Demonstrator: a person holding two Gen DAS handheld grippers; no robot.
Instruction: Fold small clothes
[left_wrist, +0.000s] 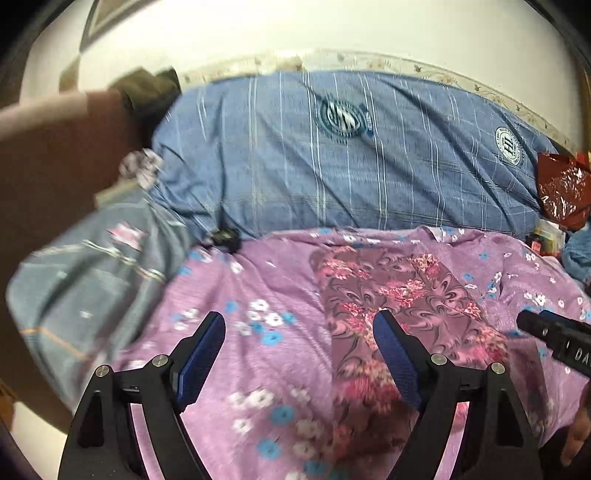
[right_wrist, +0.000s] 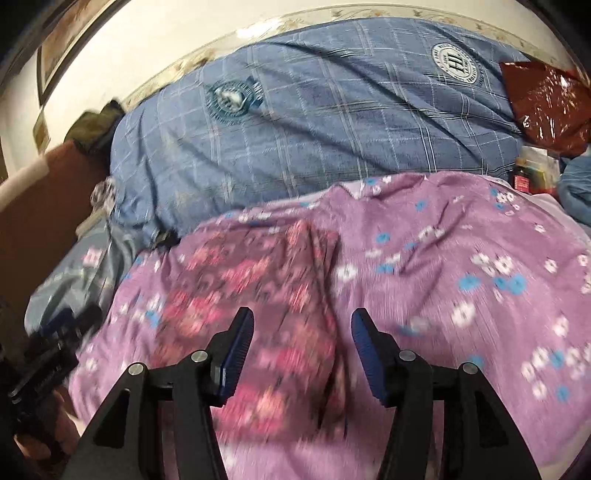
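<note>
- Purple floral bedding (left_wrist: 229, 280) is spread over the bed, and the folded dark-pink flowered garment (left_wrist: 399, 295) is laid flat on it, towards the bed's near edge.
- A blue checked quilt (left_wrist: 332, 166) is bunched along the far edge of the bed, against the wall.
- A red plastic bag (left_wrist: 561, 184) is seen at the far right corner.
- The left hand-held gripper (left_wrist: 299, 354) is held above the garment with its blue pads wide apart; nothing is gripped.
- The right hand-held gripper (right_wrist: 303, 354) is likewise parted and empty, the garment's right edge being seen between its fingers, untouched.
</note>
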